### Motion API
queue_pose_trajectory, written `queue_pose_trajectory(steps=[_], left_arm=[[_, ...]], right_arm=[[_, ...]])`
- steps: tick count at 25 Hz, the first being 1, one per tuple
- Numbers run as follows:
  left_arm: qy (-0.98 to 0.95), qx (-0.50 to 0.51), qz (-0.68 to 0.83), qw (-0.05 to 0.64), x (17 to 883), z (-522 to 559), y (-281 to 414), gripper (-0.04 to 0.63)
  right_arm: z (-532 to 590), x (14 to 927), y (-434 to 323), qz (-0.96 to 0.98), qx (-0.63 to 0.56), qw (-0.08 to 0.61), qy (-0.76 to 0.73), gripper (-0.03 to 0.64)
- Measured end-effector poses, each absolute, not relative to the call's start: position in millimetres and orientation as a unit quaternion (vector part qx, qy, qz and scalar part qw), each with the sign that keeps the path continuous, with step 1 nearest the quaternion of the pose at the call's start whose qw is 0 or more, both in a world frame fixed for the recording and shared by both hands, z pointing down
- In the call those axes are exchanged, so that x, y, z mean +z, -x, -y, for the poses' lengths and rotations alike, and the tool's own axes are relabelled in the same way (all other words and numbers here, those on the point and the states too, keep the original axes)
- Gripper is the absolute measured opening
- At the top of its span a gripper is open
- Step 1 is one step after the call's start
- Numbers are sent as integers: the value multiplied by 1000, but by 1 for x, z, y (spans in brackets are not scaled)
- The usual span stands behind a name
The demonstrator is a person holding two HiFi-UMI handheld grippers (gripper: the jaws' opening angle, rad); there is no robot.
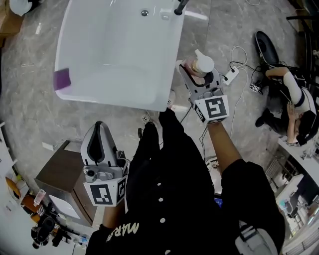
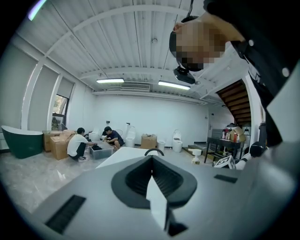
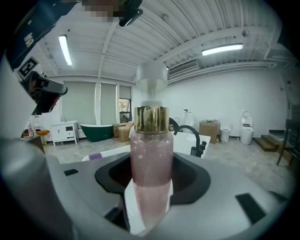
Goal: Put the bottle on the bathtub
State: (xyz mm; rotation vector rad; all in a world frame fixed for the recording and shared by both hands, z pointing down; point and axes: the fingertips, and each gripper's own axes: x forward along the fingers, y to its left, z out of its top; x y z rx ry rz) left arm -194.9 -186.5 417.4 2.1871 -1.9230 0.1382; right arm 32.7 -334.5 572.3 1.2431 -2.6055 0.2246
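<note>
The right hand-held gripper (image 1: 195,74) has its two jaws closed on a clear bottle of pink soap with a gold ring and a white pump top (image 1: 201,64). In the right gripper view the bottle (image 3: 151,159) stands straight up between the jaws of that hand-held gripper (image 3: 150,192), and they press on its lower part. The bottle is up in the air, just outside the right edge of the big white bathtub (image 1: 119,102), close to its near right corner. It does not touch the bathtub.

A small purple block (image 1: 62,78) sits on the left edge of the bathtub. A black tap (image 1: 180,7) stands at the far right corner.

The left hand-held gripper (image 1: 98,130) is near the person's body, well apart from the bathtub, over a brown wooden cabinet (image 1: 57,172). In the left gripper view the jaws of that hand-held gripper (image 2: 152,176) are pressed together with nothing between them.

A white plug box with a cord (image 1: 230,75) lies on the grey stone floor (image 1: 30,114) to the right of the bottle. A person in white and black (image 1: 294,99) sits on the floor farther right.
</note>
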Motion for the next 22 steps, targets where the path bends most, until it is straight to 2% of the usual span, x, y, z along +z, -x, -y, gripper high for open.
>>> queue_pose_trajectory(steps=[14, 22], left_arm=[[-715, 89, 673, 168, 479, 169, 207, 11], [-707, 102, 675, 185, 496, 164, 207, 11]], right_arm=[[362, 701, -3, 881, 131, 167, -423, 222], [368, 732, 1, 876, 141, 176, -427, 222]])
